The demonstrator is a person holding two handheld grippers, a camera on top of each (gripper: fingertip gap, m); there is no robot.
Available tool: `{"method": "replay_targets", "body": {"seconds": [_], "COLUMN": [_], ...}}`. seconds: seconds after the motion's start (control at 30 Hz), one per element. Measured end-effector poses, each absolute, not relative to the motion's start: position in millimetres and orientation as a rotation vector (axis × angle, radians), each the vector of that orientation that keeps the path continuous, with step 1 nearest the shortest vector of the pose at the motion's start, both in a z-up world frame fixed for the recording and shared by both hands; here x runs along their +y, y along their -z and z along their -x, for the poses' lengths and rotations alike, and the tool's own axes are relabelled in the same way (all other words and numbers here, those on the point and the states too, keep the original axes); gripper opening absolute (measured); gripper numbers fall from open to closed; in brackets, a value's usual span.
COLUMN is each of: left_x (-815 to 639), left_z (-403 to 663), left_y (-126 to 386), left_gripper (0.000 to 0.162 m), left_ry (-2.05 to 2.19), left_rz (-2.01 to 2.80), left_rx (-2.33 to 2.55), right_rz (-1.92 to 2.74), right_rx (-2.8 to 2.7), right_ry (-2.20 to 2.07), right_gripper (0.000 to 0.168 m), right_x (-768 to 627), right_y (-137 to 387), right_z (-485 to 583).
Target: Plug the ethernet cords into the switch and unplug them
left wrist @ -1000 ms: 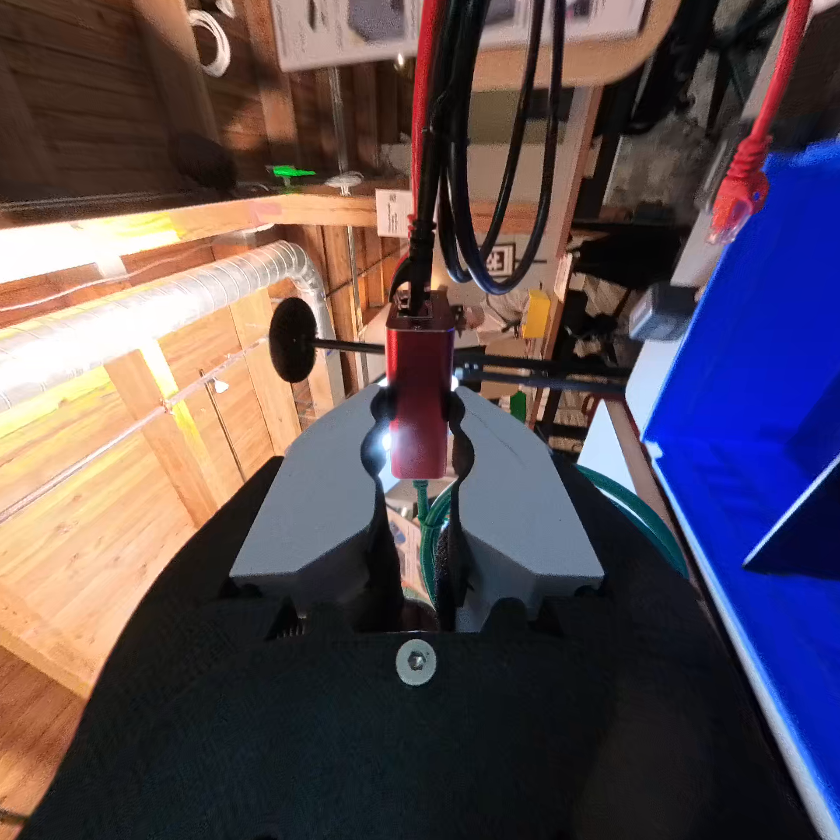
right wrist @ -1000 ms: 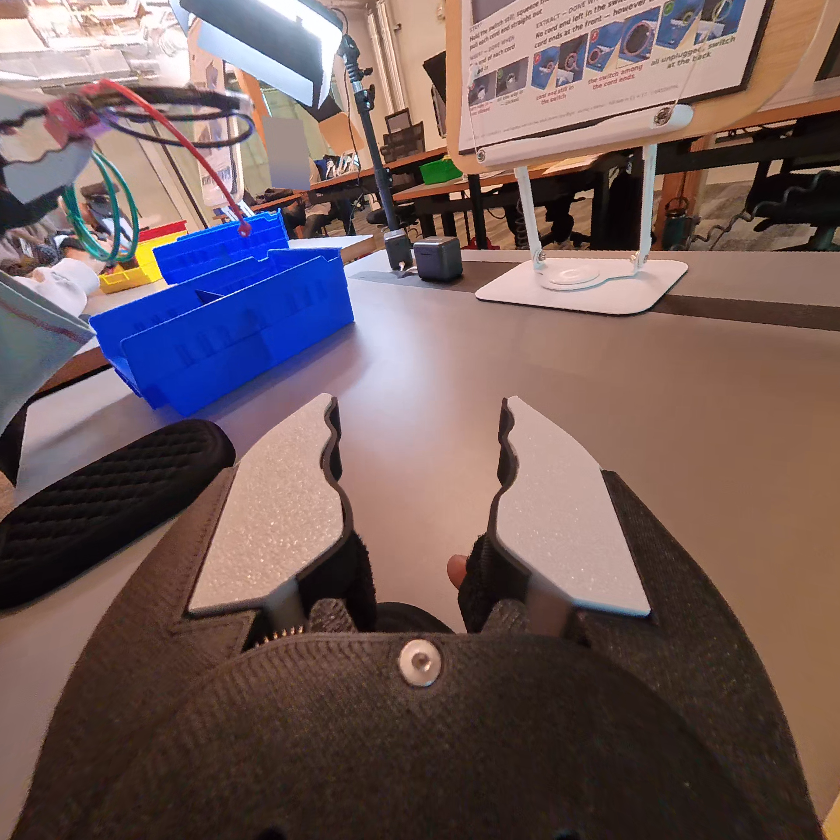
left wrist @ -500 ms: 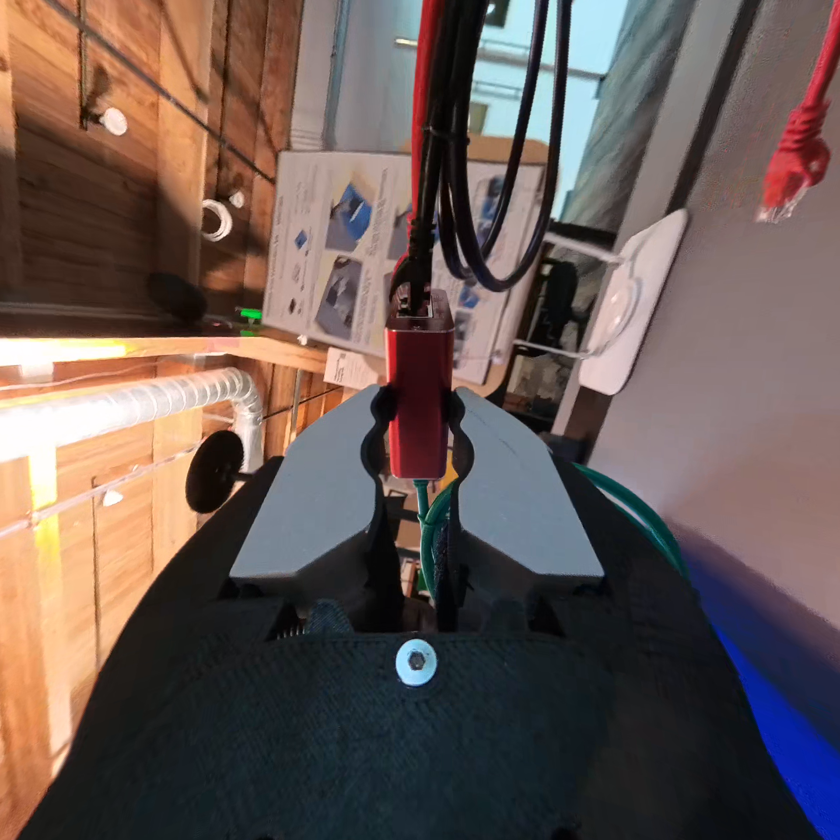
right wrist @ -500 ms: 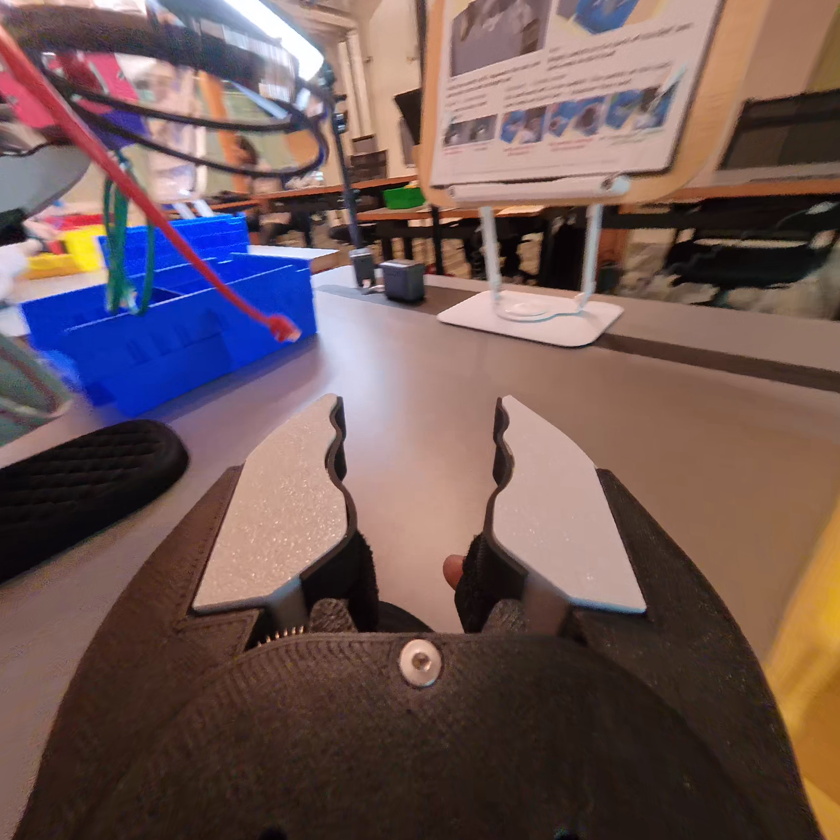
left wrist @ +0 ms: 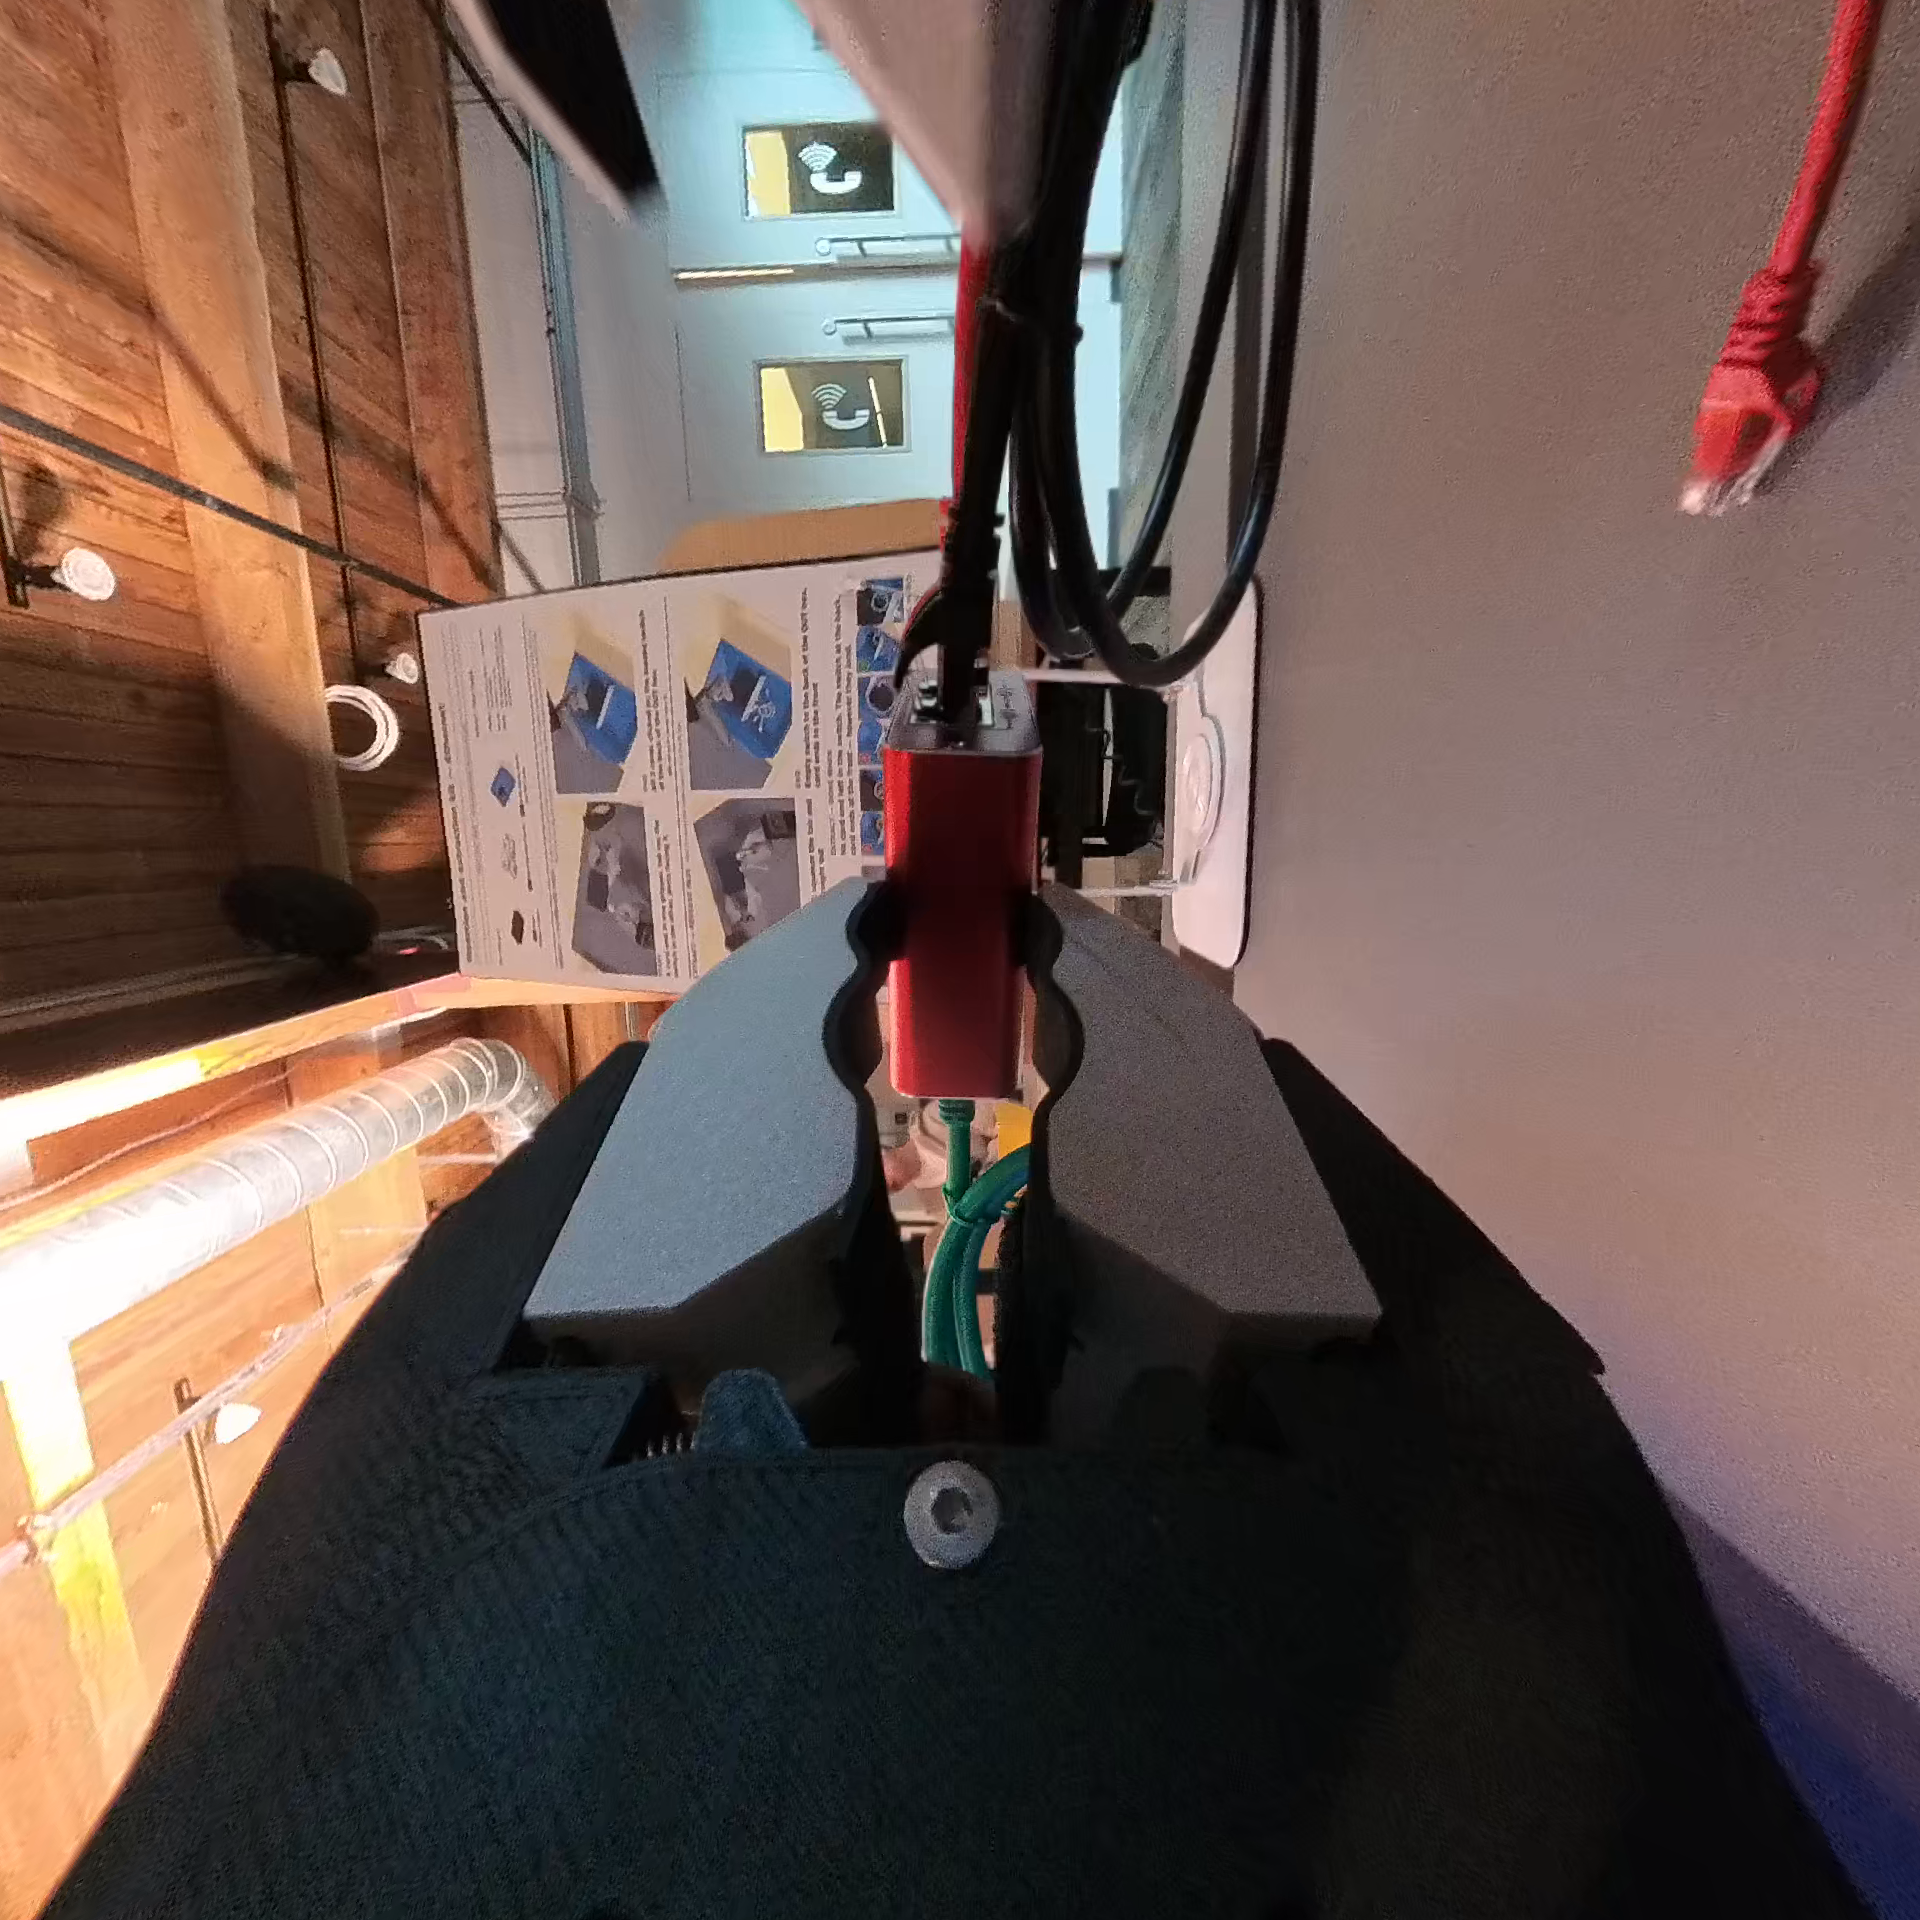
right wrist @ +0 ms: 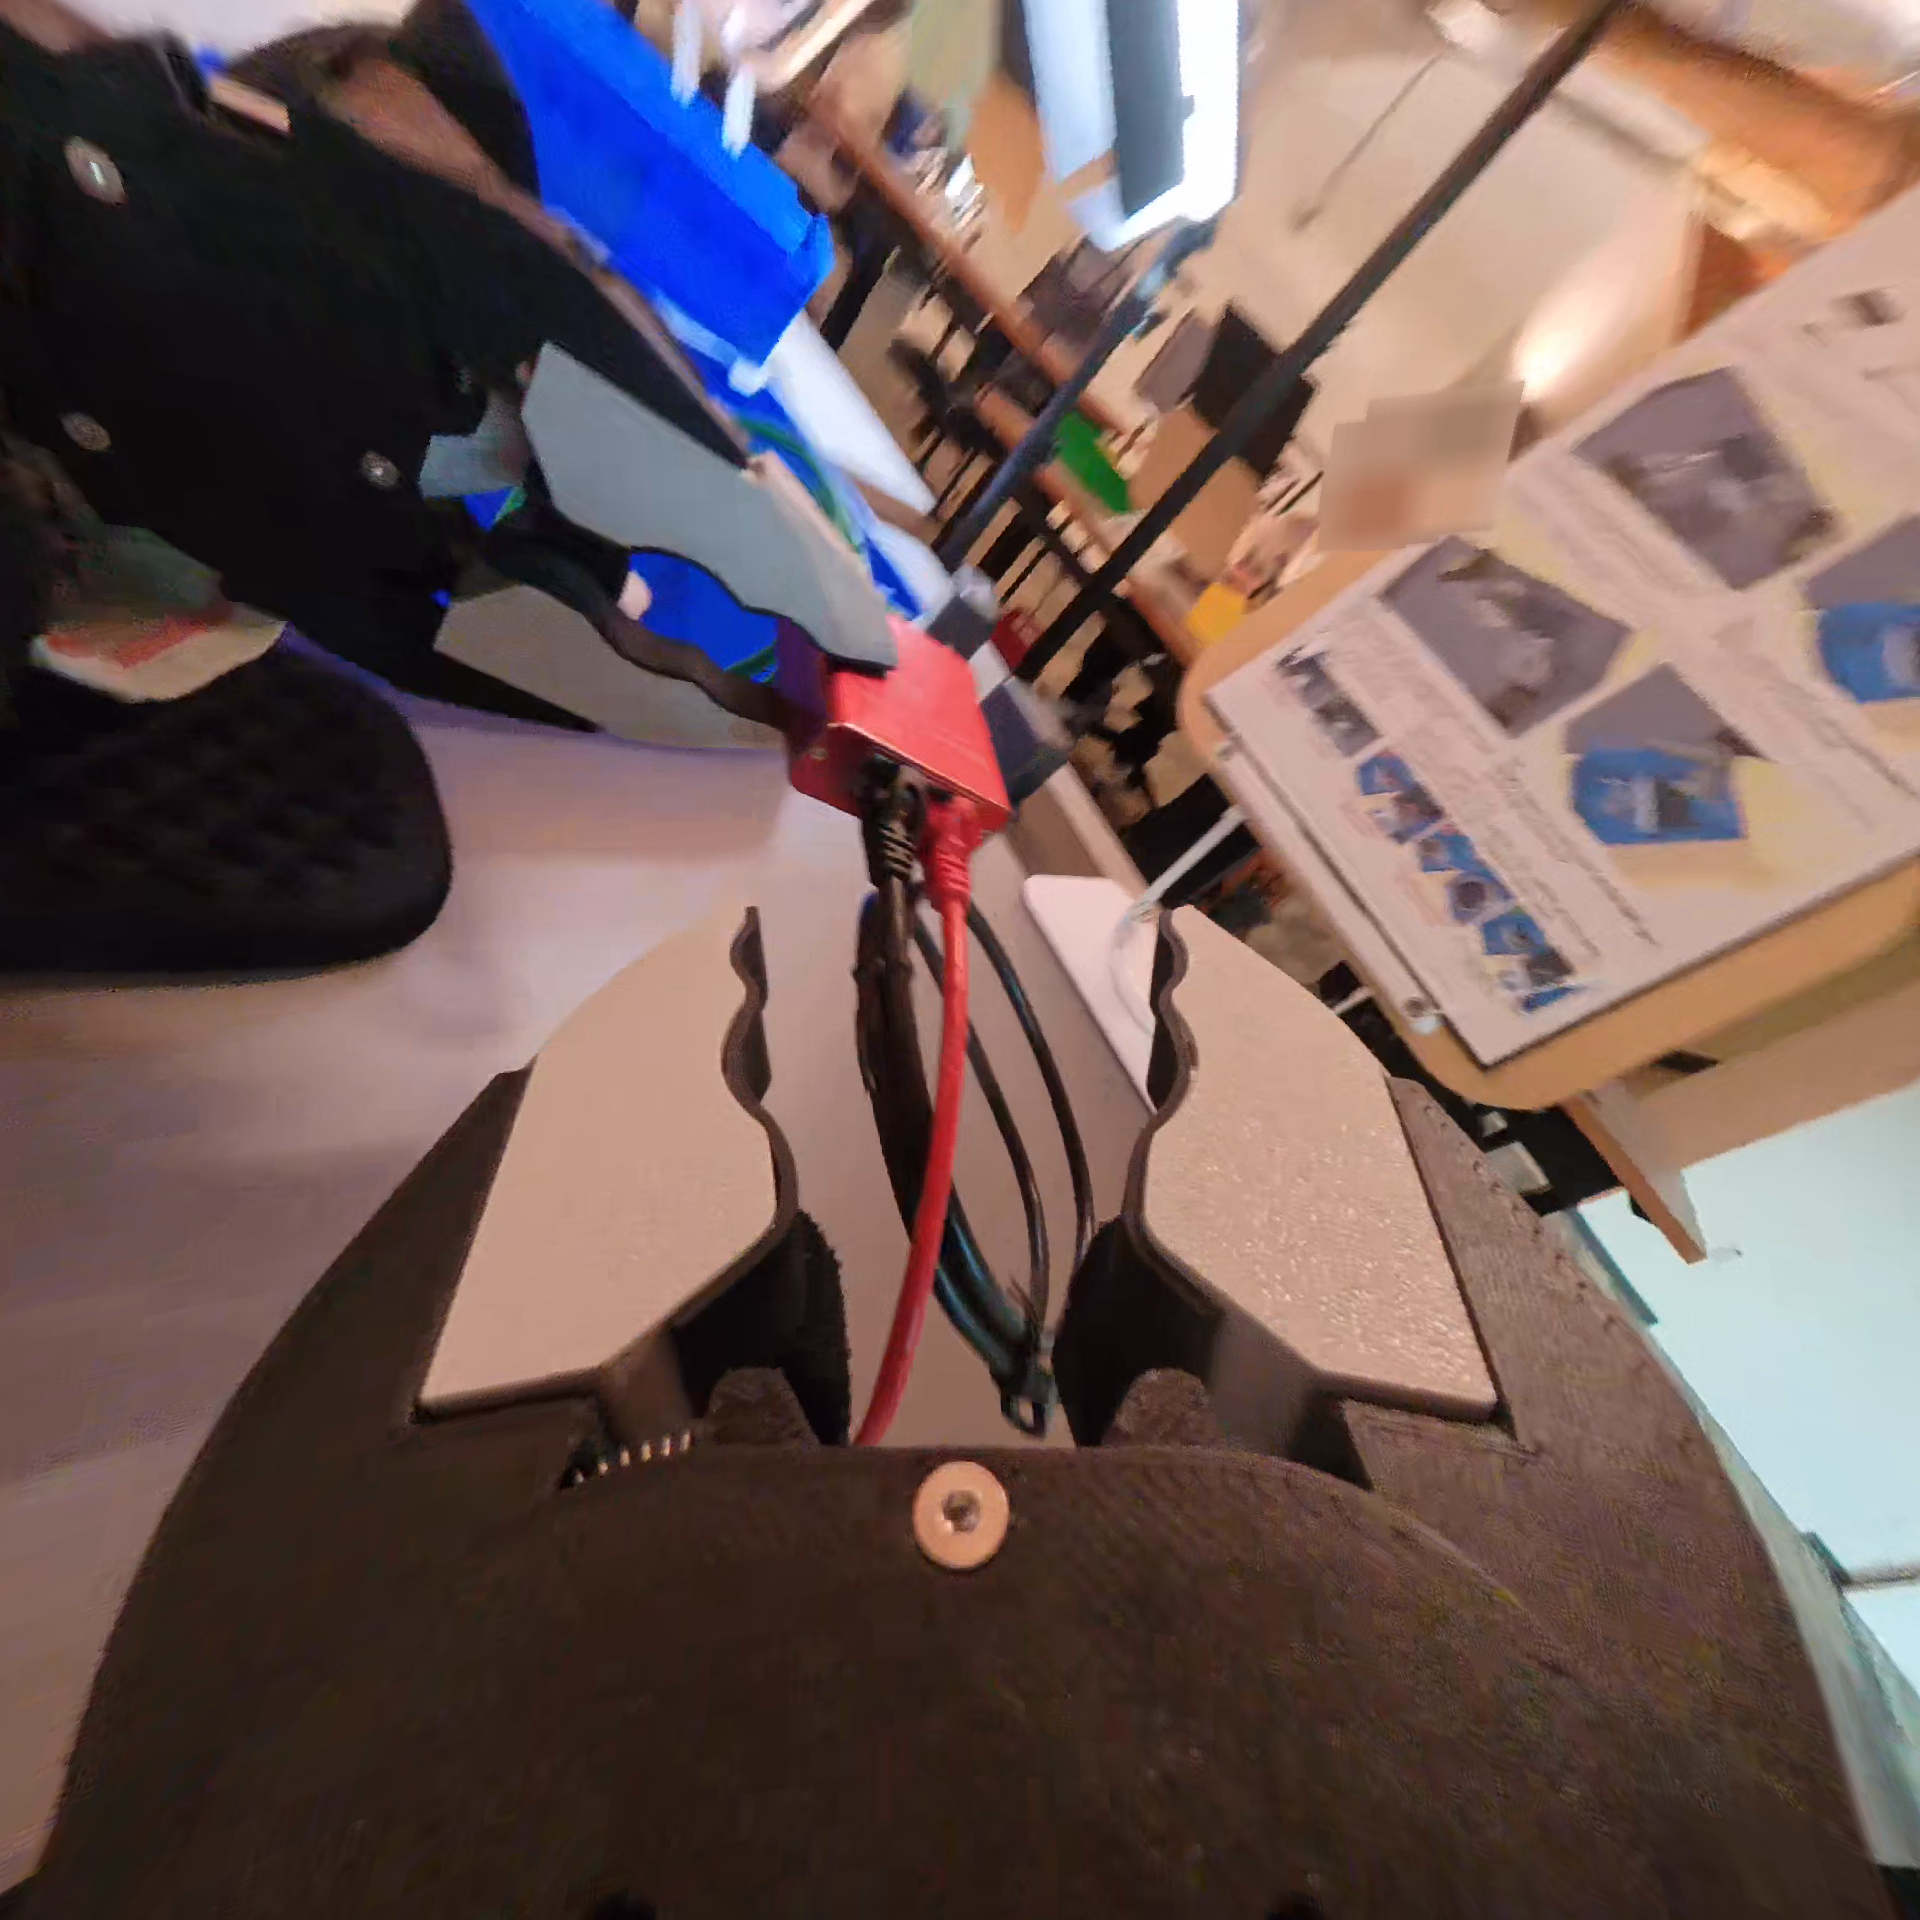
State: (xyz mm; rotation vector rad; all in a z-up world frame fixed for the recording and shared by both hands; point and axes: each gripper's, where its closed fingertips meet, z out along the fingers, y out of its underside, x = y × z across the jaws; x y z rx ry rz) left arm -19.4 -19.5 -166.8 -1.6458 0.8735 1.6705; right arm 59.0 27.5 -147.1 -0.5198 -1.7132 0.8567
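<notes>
Gripping the switch (left wrist: 961, 914), the left gripper (left wrist: 956, 997) has both grey fingers (left wrist: 727, 1122) pressed vs. its two long sides. The switch is a small red metal box w/ rounded edges, held up off the grey table (left wrist: 1558, 831), port face pointing away from the camera. In the right wrist view the same switch (right wrist: 904, 727) pokes out past the left gripper's fingertips, ports facing the right gripper (right wrist: 956, 997).

Cords: a black cord (left wrist: 977, 499) and a red cord (right wrist: 951, 997) are plugged side by side into the port face. The black one is bundled in loops w/ a tie. A green cord (left wrist: 961, 1236) comes out of the switch's opposite end and runs back between the left gripper's fingers, coiled there. The red cord's loose end, a red plug (left wrist: 1745, 416) w/ clear tip, hangs free off to the side, apart from the switch and touching nothing.

Right gripper: spread wide, holding nothing. Its fingers (right wrist: 644, 1174) straddle the black and red cords, which run down the gap btwn them w/o contact on either side that can be seen. The switch sits just beyond its fingertips, not touching.

Background: a blue bin (right wrist: 665, 197) behind the left gripper, an instruction sheet (right wrist: 1621, 727) on a white stand (right wrist: 1081, 935) to the right; that view is motion-blurred.
</notes>
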Motion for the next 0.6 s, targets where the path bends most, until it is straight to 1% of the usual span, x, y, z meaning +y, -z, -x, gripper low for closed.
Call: {"method": "replay_targets", "body": {"seconds": [0.03,0.13,0.17,0.23,0.27,0.3,0.4,0.47,0.5,0.53,0.6], "left_x": [-18.0,-15.7,-15.6,-15.5,-15.0,-15.0,-13.8,-12.8,-13.4,-15.0,-23.2], "left_z": [15.7,1.9,-1.5,-6.1,-9.2,-11.0,-13.7,-16.0,-21.2,-28.4,-39.3], "left_y": [166.9,161.0,157.8,154.3,153.4,152.0,141.8,134.0,129.9,124.9,112.1], "left_gripper": [0.025,0.025,0.025,0.025,0.025,0.025,0.026,0.03,0.038,0.043,0.056], "left_ry": [-1.66,-1.645,-1.654,-1.653,-1.631,-1.625,-1.616,-1.516,-1.4,-1.238,-0.768], "left_rz": [1.642,1.6,1.584,1.575,1.572,1.564,1.51,1.506,1.5,1.485,1.403], "left_rx": [0.883,0.904,0.911,0.927,0.923,0.92,0.87,0.735,0.639,0.52,0.164], "right_rz": [0.517,0.463,0.419,0.344,0.311,0.298,0.322,0.34,0.348,0.366,0.407], "right_rx": [-1.777,-1.89,-1.875,-1.783,-1.737,-1.706,-1.624,-1.555,-1.51,-1.471,-1.401], "right_ry": [-0.818,-0.58,-0.483,-0.301,-0.218,-0.177,-0.224,-0.216,-0.193,-0.175,-0.162], "right_gripper": [0.075,0.065,0.057,0.033,0.026,0.024,0.024,0.023,0.023,0.023,0.023], "right_x": [21.9,20.9,22.7,27.7,31.0,32.6,33.3,38.1,42.9,49.1,62.0], "right_y": [154.6,178.2,179.9,173.3,168.6,165.3,154.3,145.6,139.8,134.3,123.0], "right_z": [-50.5,-28.2,-23.5,-18.0,-17.1,-17.0,-19.8,-21.3,-22.0,-22.5,-24.6]}}
